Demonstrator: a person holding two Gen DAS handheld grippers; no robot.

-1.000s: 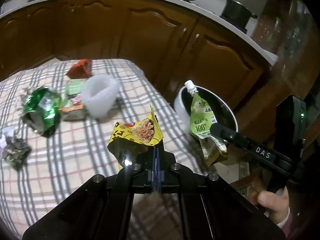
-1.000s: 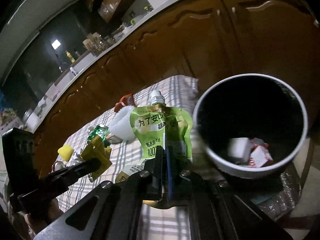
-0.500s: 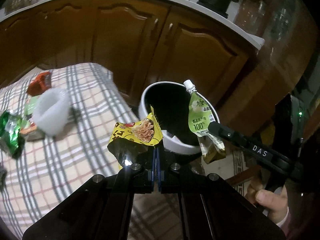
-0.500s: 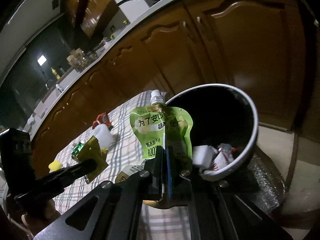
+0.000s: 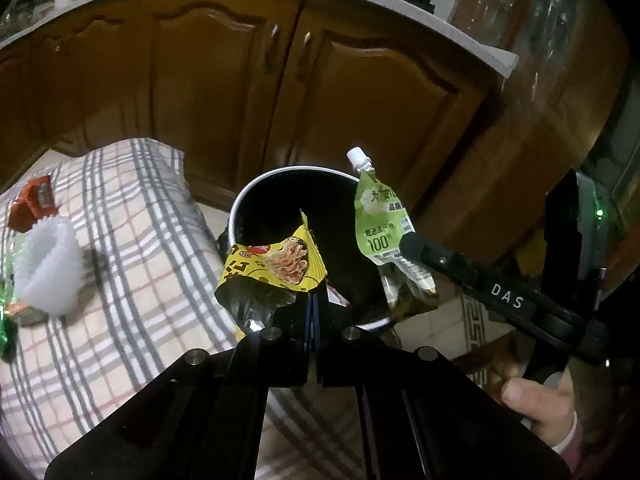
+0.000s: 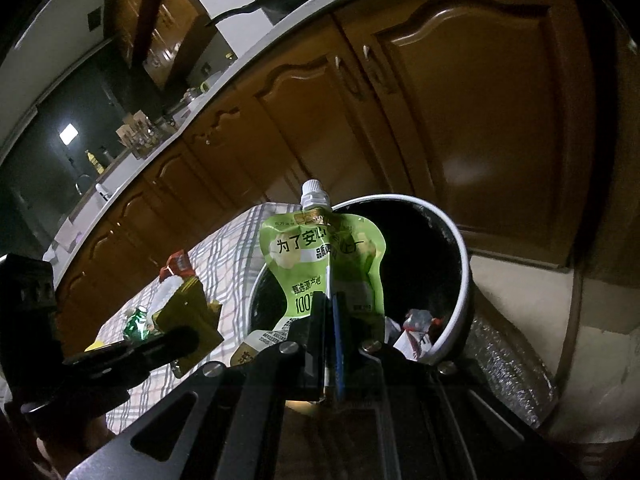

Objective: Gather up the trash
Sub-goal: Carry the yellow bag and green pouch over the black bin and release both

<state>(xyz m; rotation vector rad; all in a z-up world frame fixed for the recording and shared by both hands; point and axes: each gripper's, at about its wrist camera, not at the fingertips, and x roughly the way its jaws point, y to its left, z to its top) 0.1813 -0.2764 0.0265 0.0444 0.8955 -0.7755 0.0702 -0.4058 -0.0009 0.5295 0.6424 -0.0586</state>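
Note:
My left gripper (image 5: pixel 312 300) is shut on a yellow snack wrapper (image 5: pixel 276 264) and holds it over the near rim of the white-rimmed trash bin (image 5: pixel 240 204). My right gripper (image 6: pixel 330 300) is shut on a green spouted drink pouch (image 6: pixel 320 252), upright over the bin (image 6: pixel 460 280). In the left wrist view the pouch (image 5: pixel 380 224) hangs above the bin's right side. Trash (image 6: pixel 416 332) lies at the bin's bottom. In the right wrist view the wrapper (image 6: pixel 188 312) is left of the bin.
A plaid cloth (image 5: pixel 132 264) left of the bin holds a white ribbed cup (image 5: pixel 48 268), a red packet (image 5: pixel 34 204) and a green crushed wrapper (image 5: pixel 6 336). Brown cabinet doors (image 5: pixel 224 80) stand behind the bin.
Both grippers have moved right, from over the cloth to over the bin, each still holding its item. The bin now sits right in front of both cameras.

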